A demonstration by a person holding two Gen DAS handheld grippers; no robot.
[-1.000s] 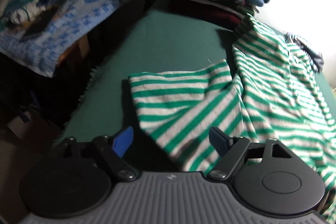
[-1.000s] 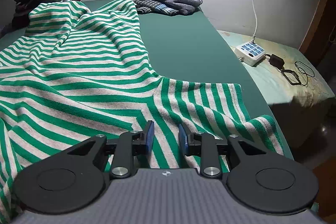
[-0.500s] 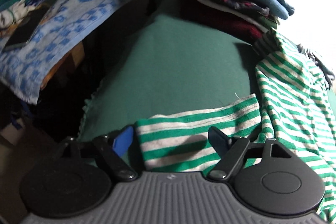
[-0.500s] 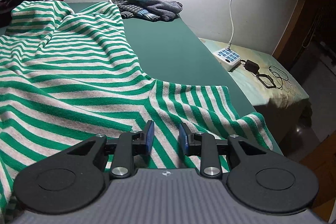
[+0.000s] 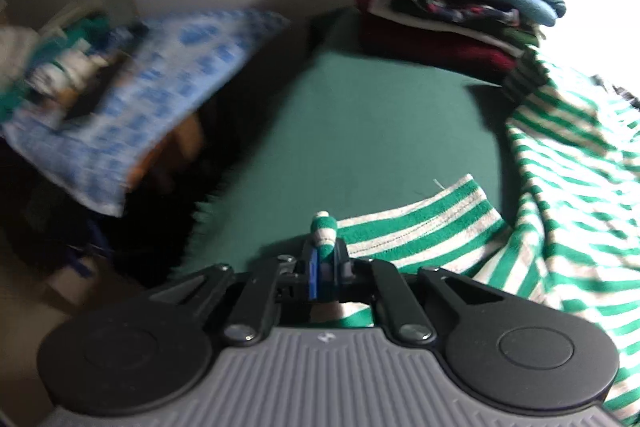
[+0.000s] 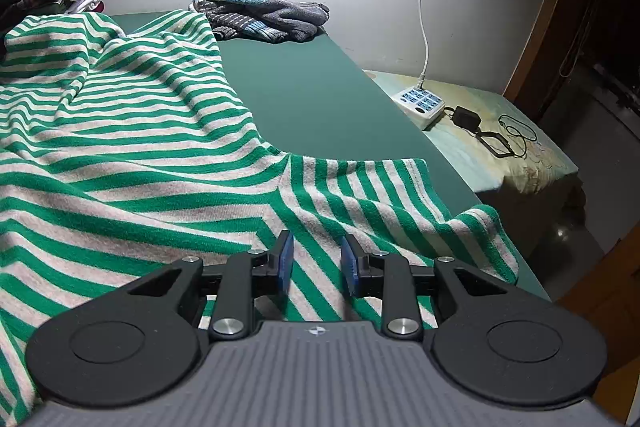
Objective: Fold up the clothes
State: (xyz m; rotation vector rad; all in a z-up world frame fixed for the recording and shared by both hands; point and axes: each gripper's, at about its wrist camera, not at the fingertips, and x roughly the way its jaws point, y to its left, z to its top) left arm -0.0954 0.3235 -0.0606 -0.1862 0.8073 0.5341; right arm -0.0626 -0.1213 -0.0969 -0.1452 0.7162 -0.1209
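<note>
Green-and-white striped shirt (image 6: 132, 131): spread rumpled over the green desk (image 5: 360, 131). Left gripper (image 5: 322, 263): jaws just snapped closed, pinching a bunched sleeve-cuff corner that pokes up between the pads. Right gripper (image 6: 316, 263): jaws partly apart over the shirt's cloth; grip cannot be told. Folded clothes stack (image 5: 460, 7): far desk corner. Grey knit garment (image 6: 264, 13): by the wall.
</note>
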